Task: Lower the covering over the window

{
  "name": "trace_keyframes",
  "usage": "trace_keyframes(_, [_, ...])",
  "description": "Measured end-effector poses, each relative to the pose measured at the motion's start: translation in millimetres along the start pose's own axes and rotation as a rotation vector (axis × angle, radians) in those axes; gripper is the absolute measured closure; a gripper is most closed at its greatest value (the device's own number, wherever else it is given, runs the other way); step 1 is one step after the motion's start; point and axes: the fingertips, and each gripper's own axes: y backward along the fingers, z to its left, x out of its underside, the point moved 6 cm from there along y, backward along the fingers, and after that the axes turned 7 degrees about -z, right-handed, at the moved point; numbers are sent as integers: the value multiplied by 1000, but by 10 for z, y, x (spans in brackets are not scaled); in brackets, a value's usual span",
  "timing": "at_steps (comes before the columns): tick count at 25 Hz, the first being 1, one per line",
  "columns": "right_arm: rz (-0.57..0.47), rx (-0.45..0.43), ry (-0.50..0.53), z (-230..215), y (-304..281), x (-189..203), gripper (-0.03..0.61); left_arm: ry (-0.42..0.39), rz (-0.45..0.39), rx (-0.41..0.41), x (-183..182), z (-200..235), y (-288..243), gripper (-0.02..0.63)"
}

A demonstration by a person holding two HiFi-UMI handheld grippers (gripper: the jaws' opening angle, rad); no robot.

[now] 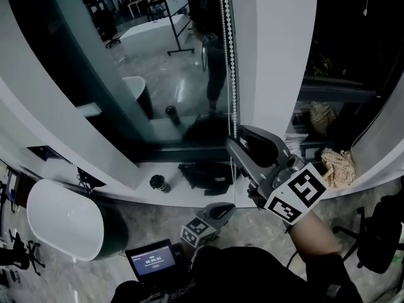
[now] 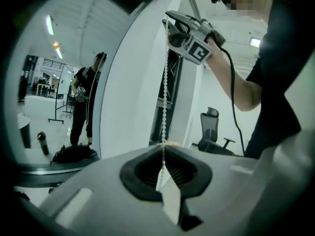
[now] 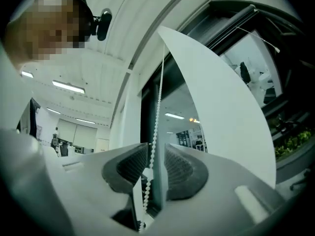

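A white bead chain [image 1: 228, 55] hangs down in front of the dark window glass [image 1: 158, 74], beside a white panel [image 1: 271, 55]. My right gripper [image 1: 237, 136] is raised at the chain, and its jaws stand open. The chain [image 3: 156, 122] runs through the gap between its ribbed pads [image 3: 183, 173] without being pressed. Lower down, near my body, my left gripper [image 1: 222, 209] is shut on the chain [image 2: 165, 102]. There its jaws [image 2: 165, 144] pinch the beads, and the chain rises taut to the right gripper [image 2: 170, 31] above.
On the window sill [image 1: 189, 194] lie a dark bag [image 1: 205, 175] and a small cup [image 1: 159, 183]. A white rounded tub [image 1: 63, 226] stands lower left, a lit screen [image 1: 151, 261] at my feet. Crumpled cloth [image 1: 338, 166] and an office chair [image 1: 379, 232] are at the right.
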Motion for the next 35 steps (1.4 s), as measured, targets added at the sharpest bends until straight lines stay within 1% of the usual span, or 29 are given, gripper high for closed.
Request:
trace_keyframes(1, [6,-20,-4,-6,-38,-11,494,14,-6,-3,-6,-25,8,601])
trace_keyframes(2, [8,-35,3,-5,-38,-12,554,36,-9,8,2,-74,13,601])
trace_keyframes(3, [3,-40,25,3,-6,-8,558,62,-12,37,17,-144,24,601])
trace_keyframes(4, [-5,-34,71,15,46,-5,560,88,-23,82,22,-220,47,600])
trace_keyframes(5, [-4,-21,142,32,101,7,561,115,-51,128,3,-281,92,600])
trace_keyframes(6, [14,-4,229,49,150,47,561,145,-96,158,-50,-301,160,601])
trace_keyframes(7, [55,9,312,64,191,135,561,182,-153,157,-139,-271,250,603])
trace_keyframes(8, [114,19,366,72,235,282,561,222,-216,128,-247,-192,362,603])
trace_keyframes(9, [182,29,382,69,296,486,561,252,-285,86,-340,-73,497,603])
trace_keyframes(10, [247,46,366,54,377,728,561,262,-355,41,-417,67,653,603])
trace_keyframes(11, [305,70,332,34,477,985,563,250,-414,2,-512,203,817,594])
trace_keyframes(12, [356,100,292,16,587,1238,561,226,-461,-27,-638,320,973,564])
trace_keyframes(14, [458,159,207,-4,815,1722,562,165,-507,-50,-929,495,1205,557])
trace_keyframes(15, [510,180,164,10,919,1958,562,127,-512,-43,-1086,545,1263,557])
trace_keyframes(17, [595,193,97,114,1070,2373,562,43,-512,5,-1420,567,1265,557])
trace_keyframes(19, [624,198,56,270,1126,2610,561,-18,-518,81,-1756,500,1150,557])
trace_keyframes(21, [612,205,17,417,1135,2680,561,-35,-530,157,-2025,376,1003,555])
trace_keyframes(24, [589,212,-29,526,1109,2685,561,-26,-554,256,-2318,252,804,548])
trace_keyframes(26, [587,219,-36,564,1088,2687,561,-25,-561,298,-2500,204,688,545])
trace_keyframes(30, [585,233,-50,632,1075,2666,561,-49,-585,382,-2807,55,522,533])
trace_keyframes(32, [579,229,-75,692,1074,2656,561,-62,-597,409,-2904,-15,439,525])
trace_keyframes(35, [573,216,-78,796,1077,2628,561,-74,-627,439,-3055,-102,334,523])
